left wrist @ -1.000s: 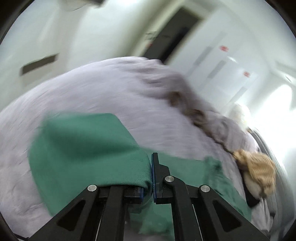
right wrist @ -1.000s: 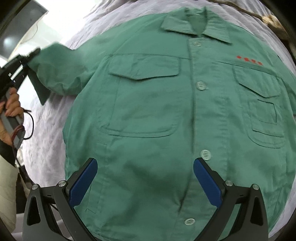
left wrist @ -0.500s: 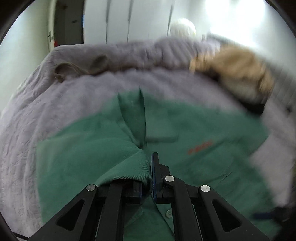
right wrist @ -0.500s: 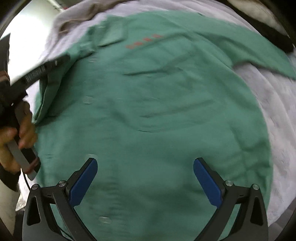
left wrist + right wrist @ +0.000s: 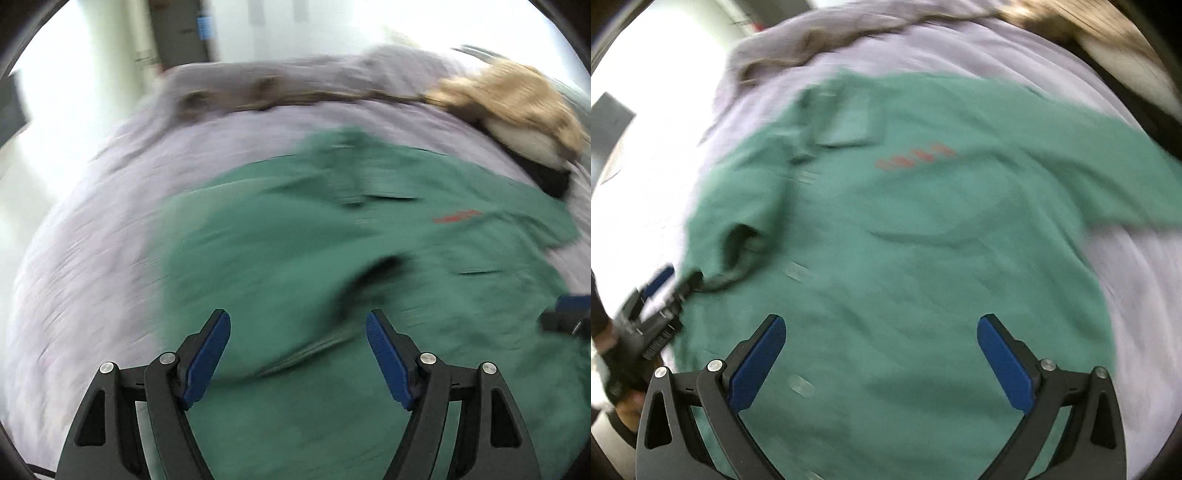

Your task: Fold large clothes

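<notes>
Green shirt [image 5: 295, 258] sleeve just released, left tongs [image 5: 298, 332] opened

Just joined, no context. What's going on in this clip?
A person with a claw in each hand is folding a green shirt spread on a lilac bedcover. The left claw has just been opening and nothing is between its pads now; one sleeve lies folded onto the shirt front. The right claw hangs open above the shirt, the other sleeve not yet folded.

Green shirt [image 5: 332, 258] motion-blurred, hem cut off below — red lettering [image 5: 916, 158] unreadable
</notes>
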`<move>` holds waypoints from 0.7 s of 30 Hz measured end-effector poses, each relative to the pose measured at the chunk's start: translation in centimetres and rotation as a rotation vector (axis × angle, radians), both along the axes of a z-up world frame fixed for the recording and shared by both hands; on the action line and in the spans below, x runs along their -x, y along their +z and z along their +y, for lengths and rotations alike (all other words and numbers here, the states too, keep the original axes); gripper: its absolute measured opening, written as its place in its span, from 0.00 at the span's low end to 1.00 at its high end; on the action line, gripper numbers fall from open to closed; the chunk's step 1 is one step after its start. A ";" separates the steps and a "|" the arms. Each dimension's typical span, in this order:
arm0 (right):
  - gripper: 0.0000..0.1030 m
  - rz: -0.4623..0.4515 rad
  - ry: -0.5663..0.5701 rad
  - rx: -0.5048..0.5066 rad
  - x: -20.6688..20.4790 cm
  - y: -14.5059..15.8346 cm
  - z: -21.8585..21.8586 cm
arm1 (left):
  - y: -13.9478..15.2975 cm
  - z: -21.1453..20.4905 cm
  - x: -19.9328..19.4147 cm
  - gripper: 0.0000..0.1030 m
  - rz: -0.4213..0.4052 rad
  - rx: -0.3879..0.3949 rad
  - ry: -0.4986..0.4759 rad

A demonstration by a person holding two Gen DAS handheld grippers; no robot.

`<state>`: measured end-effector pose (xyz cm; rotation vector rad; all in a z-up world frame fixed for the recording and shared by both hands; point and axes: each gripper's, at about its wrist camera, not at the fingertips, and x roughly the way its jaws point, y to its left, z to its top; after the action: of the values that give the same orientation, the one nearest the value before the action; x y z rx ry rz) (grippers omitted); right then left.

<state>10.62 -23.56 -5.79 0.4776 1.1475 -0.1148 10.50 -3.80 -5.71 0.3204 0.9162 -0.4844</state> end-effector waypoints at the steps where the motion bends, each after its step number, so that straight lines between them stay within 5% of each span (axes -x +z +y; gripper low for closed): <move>1: 1.00 -0.023 0.046 -0.017 -2.1 0.2 1.5 | -0.4 1.7 -0.7 0.75 -0.005 -0.026 0.066; 5: 1.00 -0.060 0.217 -0.016 -8.5 -0.1 8.2 | -3.3 7.5 -3.1 0.75 0.060 -0.085 0.293; 11: 1.00 -0.057 0.336 0.053 -14.6 -2.1 15.8 | -5.3 11.7 -4.6 0.75 0.147 0.098 0.472; 15: 1.00 0.021 0.393 0.198 -16.2 -3.4 18.6 | -5.7 13.0 -3.8 0.75 0.160 0.140 0.515; 21: 0.99 -0.099 0.374 0.272 -13.7 0.6 19.1 | -5.4 13.2 -3.4 0.75 0.156 0.129 0.529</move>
<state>24.30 -4.45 -5.24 0.0233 1.0866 0.0766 13.88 9.43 -11.08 -0.0830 1.0699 -0.0782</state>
